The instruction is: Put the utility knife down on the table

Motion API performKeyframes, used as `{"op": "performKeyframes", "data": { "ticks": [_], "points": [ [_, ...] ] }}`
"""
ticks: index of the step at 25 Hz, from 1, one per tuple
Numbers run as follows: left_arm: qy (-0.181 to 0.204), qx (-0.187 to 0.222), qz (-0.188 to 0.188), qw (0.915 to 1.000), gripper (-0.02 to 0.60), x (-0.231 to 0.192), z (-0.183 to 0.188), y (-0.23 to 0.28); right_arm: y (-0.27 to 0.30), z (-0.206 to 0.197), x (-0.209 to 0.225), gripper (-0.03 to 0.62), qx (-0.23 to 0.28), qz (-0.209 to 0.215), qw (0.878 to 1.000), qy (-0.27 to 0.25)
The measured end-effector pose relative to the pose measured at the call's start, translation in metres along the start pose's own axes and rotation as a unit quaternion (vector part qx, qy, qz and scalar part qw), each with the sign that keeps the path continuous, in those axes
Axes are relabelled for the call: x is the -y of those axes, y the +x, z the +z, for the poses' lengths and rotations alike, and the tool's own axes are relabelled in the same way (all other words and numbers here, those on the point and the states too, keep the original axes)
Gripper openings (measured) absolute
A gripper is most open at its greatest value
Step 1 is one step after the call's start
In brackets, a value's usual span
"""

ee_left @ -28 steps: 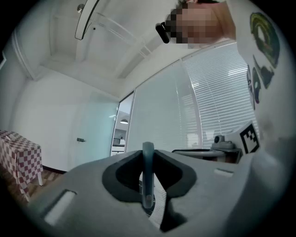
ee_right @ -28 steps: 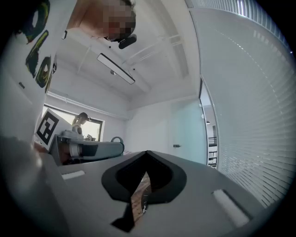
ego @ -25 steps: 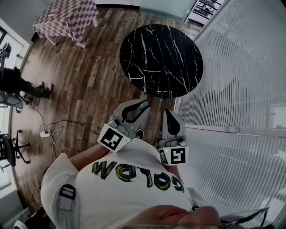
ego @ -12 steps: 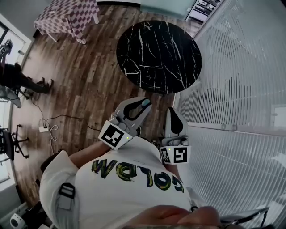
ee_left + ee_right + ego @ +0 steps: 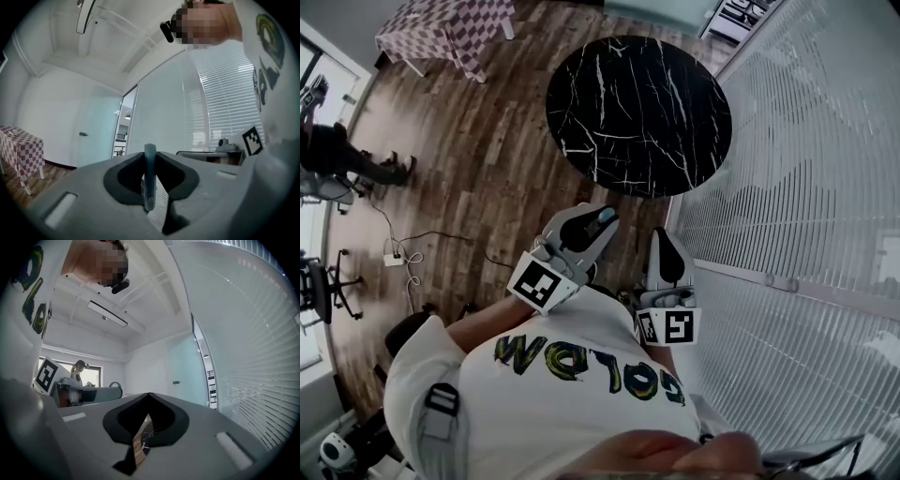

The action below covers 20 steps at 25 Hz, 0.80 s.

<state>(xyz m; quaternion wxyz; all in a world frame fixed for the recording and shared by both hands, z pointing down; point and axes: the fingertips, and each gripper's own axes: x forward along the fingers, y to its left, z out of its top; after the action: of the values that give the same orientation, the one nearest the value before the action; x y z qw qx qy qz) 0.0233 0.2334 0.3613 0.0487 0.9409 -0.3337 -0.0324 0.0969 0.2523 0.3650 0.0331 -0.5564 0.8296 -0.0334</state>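
Table (image 5: 637,112) barely shifted; left gripper (image 5: 594,219) still clamps utility knife (image 5: 149,180); right gripper (image 5: 664,236) closed.

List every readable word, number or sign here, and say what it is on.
"GOLD", roughly: large letters on the white T-shirt.
The letters to its left on the shirt are too creased and distorted to read.
The square markers are black-and-white patterns, not text.
Nothing else is readable.

Head view steeply downward; gripper views level; left shares checkered table (image 5: 450,28).
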Motion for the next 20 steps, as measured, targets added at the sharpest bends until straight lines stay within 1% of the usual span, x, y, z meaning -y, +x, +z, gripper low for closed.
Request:
{"op": "performKeyframes", "data": {
  "ticks": [3,6,12,20],
  "points": [
    [0.000,-0.001,0.002,1.0000,0.074,-0.019,-0.002,0.014,0.022,-0.004,0.008,0.002,-0.006,0.003,1.000,0.001],
    [-0.006,0.008,0.004,0.9999,0.074,-0.042,0.003,0.029,0.049,-0.003,0.015,0.002,-0.013,0.007,1.000,-0.004],
    [-0.010,0.019,0.003,0.9998,0.074,-0.102,0.017,0.066,0.123,0.005,0.030,0.002,-0.008,0.015,1.000,-0.018],
    [-0.011,0.028,-0.020,0.9993,0.074,-0.181,0.037,0.102,0.215,0.018,0.036,0.002,-0.010,0.013,0.999,-0.042]
  ]
}}
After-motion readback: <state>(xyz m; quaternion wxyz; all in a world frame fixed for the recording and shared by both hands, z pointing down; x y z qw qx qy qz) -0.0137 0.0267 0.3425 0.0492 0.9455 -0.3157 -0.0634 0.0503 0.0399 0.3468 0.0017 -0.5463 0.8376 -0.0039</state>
